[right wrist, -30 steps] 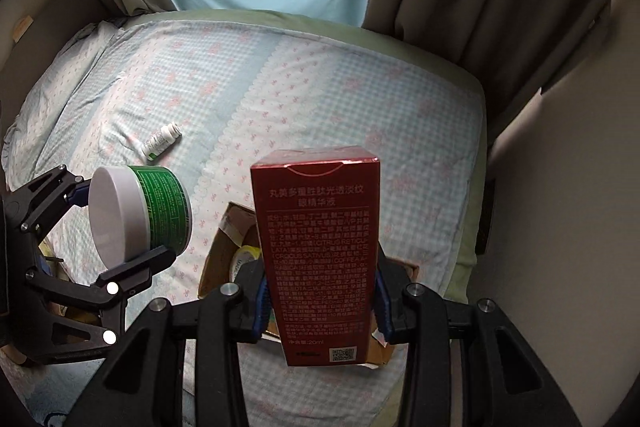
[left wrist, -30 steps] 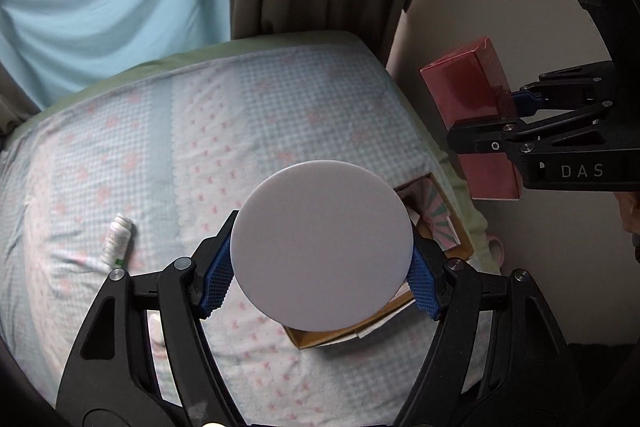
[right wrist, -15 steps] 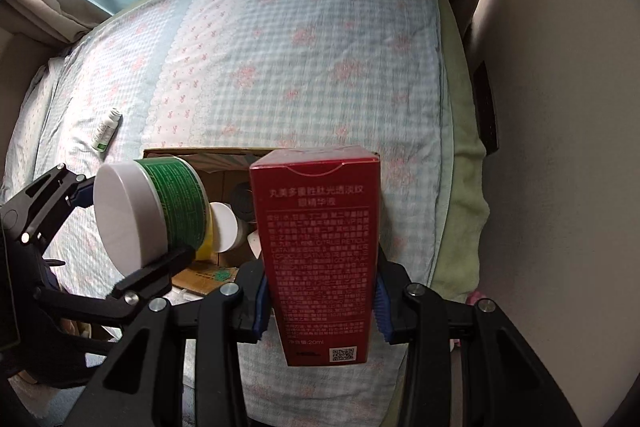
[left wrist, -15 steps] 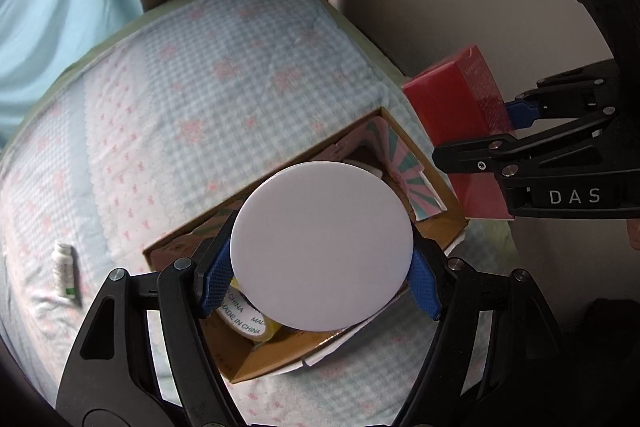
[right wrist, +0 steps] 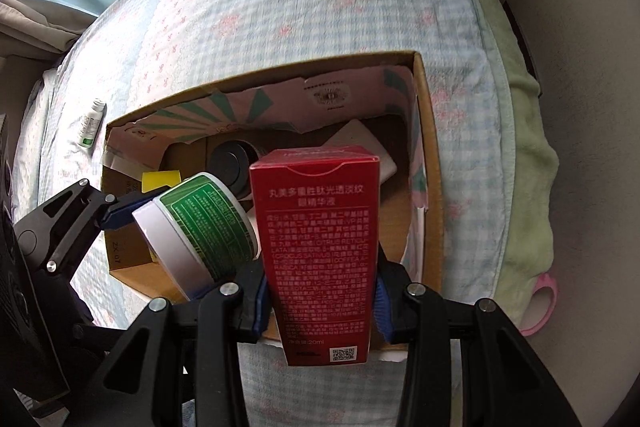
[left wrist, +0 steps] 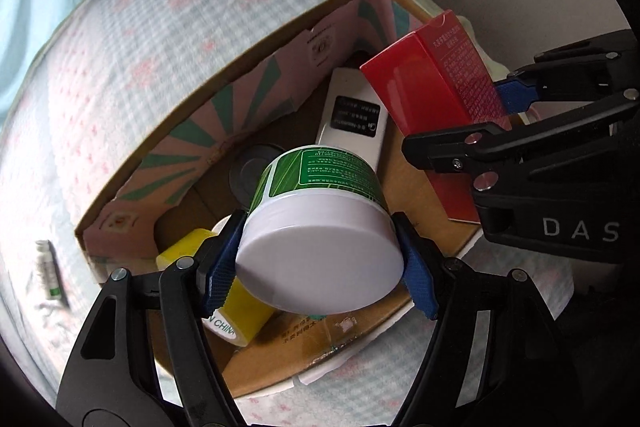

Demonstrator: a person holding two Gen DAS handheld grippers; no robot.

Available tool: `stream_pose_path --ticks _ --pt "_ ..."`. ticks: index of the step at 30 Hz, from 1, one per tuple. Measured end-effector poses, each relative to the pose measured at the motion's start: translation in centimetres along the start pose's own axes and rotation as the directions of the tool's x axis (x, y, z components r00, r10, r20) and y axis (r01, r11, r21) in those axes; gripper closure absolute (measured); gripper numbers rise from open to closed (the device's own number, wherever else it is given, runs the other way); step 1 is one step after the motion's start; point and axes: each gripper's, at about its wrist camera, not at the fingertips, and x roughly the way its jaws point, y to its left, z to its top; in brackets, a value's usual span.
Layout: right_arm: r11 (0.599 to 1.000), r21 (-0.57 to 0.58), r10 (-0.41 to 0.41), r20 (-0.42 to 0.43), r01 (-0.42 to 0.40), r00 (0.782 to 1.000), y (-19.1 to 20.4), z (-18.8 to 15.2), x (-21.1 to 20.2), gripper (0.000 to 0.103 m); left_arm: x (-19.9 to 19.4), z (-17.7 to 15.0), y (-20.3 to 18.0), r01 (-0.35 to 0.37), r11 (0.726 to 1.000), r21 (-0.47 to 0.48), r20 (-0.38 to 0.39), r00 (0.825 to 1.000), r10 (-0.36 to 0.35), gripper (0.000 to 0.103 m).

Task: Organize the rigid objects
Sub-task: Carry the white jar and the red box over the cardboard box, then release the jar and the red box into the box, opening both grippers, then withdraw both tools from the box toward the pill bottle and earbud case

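In the left wrist view, the left gripper (left wrist: 320,259) is clenched on a green-labelled jar (left wrist: 320,223), its blue pads pressing the white lid from both sides. The jar hangs tilted over the open cardboard box (left wrist: 240,75), which lies on the checked bed cover (left wrist: 132,39). Inside the box I see a yellow tape roll (left wrist: 240,303) just under the jar, a dark round object (left wrist: 252,171) and a white flat device (left wrist: 352,115). To the right, the right gripper (left wrist: 496,131) is grasping a red carton (left wrist: 432,87), which leans over the box's right side. A small bottle (left wrist: 48,275) lies on the cover outside the box, to the left.

In the right wrist view, the red carton (right wrist: 320,255) stands upright between the pads of the right gripper (right wrist: 320,303), above the near edge of the box (right wrist: 432,163). The jar (right wrist: 200,227) in the left gripper (right wrist: 160,247) is just beside the carton; whether they touch I cannot tell. The small bottle (right wrist: 91,125) is still outside.

My judgement of the risks: both items go down into a crowded box close together, so they may knock each other. The jar is held only by its lid, so it could slip or twist, and if released on the tape roll it may roll or tip over. The tall carton may fall onto the white device
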Motion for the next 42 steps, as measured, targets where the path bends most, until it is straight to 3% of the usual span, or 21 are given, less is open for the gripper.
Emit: stream_pose_path --ticks 5,13,14,15,16,17,18,19,20,32,42 --pt "1.0 -0.021 -0.003 0.013 0.004 1.0 0.2 0.0 0.8 0.065 1.4 -0.4 -0.3 -0.026 0.999 0.042 -0.022 0.999 0.027 0.035" --pt "0.998 -0.065 -0.024 0.019 0.026 1.0 0.8 -0.2 1.1 0.065 1.2 -0.6 0.1 -0.017 0.999 0.029 -0.015 1.0 0.017 0.035" --pt "0.997 -0.066 -0.025 0.02 0.027 0.999 0.8 -0.2 1.1 0.064 0.8 -0.6 0.0 -0.015 0.999 0.03 -0.002 1.0 0.015 0.031" --pt "0.998 -0.063 -0.029 0.024 0.03 0.999 1.0 -0.3 1.1 0.064 0.4 -0.6 0.0 -0.014 0.999 0.03 0.012 1.0 0.013 0.012" --pt "0.998 -0.057 -0.032 0.025 0.033 0.999 1.0 -0.3 1.1 0.062 -0.3 -0.7 -0.2 -0.014 0.999 0.031 0.025 1.0 0.013 0.0" --pt "0.998 -0.048 -0.029 0.034 0.03 0.999 0.9 -0.4 0.9 0.059 -0.9 -0.8 -0.4 -0.015 0.999 0.031 0.043 0.999 0.014 0.0" --pt "0.999 -0.038 -0.018 0.049 0.02 0.999 0.8 -0.5 0.7 0.043 -1.3 -0.9 -0.4 -0.018 0.999 0.032 0.046 0.999 0.017 0.0" --pt "0.999 -0.028 -0.016 0.064 0.017 0.998 0.8 -0.6 0.3 0.01 -1.5 -1.0 -0.3 -0.022 0.999 0.03 0.044 0.999 0.021 0.0" --pt "1.0 -0.022 -0.02 0.084 0.022 0.996 0.7 -0.8 -0.1 0.0 -1.6 -1.1 -0.2 -0.028 0.999 0.027 0.042 0.999 0.027 0.0" --pt "0.996 -0.081 -0.031 0.177 0.046 0.984 3.0 -2.6 -4.2 0.0 -5.8 -3.9 0.6 -0.027 1.0 -0.014 0.082 0.996 0.028 0.0" --pt "0.986 -0.115 -0.089 0.223 0.117 0.971 6.3 -3.8 -9.0 0.0 -12.7 -6.7 2.1 -0.076 0.996 -0.05 0.173 0.981 0.083 0.0"
